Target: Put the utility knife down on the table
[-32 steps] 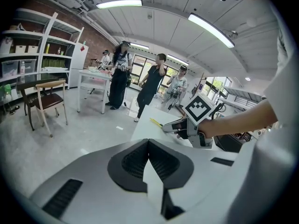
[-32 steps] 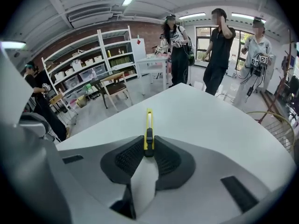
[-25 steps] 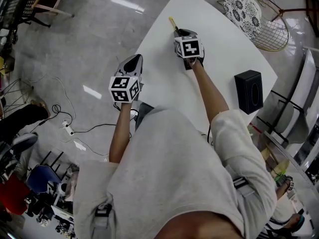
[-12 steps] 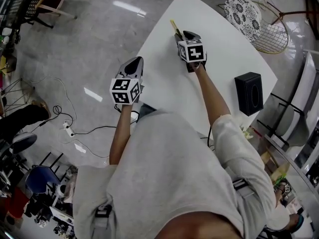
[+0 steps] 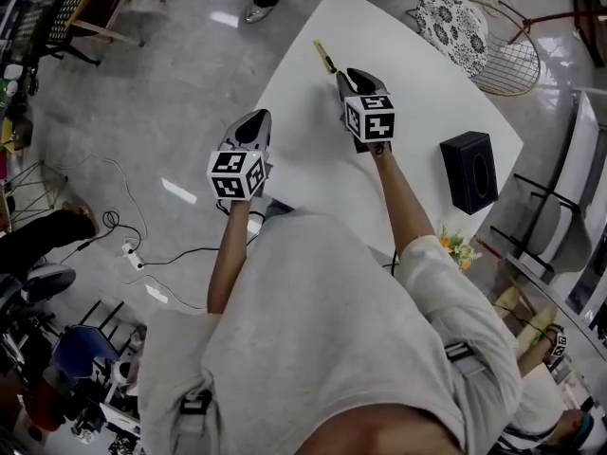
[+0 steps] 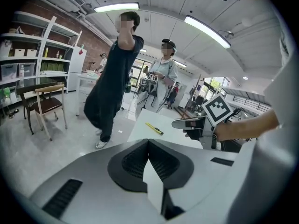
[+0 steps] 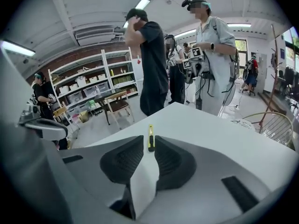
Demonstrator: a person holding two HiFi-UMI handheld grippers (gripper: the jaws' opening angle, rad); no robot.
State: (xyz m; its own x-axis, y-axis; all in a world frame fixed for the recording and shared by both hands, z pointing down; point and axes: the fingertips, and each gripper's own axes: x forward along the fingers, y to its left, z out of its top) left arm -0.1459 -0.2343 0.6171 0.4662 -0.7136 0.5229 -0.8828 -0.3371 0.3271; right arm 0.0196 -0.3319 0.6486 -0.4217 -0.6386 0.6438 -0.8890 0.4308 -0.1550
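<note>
The yellow utility knife [image 5: 325, 57] lies flat on the white table [image 5: 417, 74], near its far left edge. My right gripper [image 5: 353, 74] hovers just behind and above it, apart from it. In the right gripper view the knife [image 7: 150, 132] shows through the narrow gap of the right gripper [image 7: 149, 139]; the jaws are closing with nothing between them. My left gripper [image 5: 251, 121] hangs over the floor beside the table's left edge, shut and empty, its tips [image 6: 148, 141] touching. The left gripper view also shows the knife [image 6: 154, 129] and the right gripper [image 6: 187, 122].
A black tissue box [image 5: 469, 171] stands at the table's right edge, with small flowers [image 5: 455, 247] nearer me. A cushioned chair [image 5: 452, 22] and a wire chair [image 5: 507, 60] stand beyond. People [image 7: 152, 55] stand by the far end. Cables [image 5: 123, 240] lie on the floor to the left.
My right gripper has lifted and drawn back from the knife, which now lies free on the table. The left gripper has stayed where it was.
</note>
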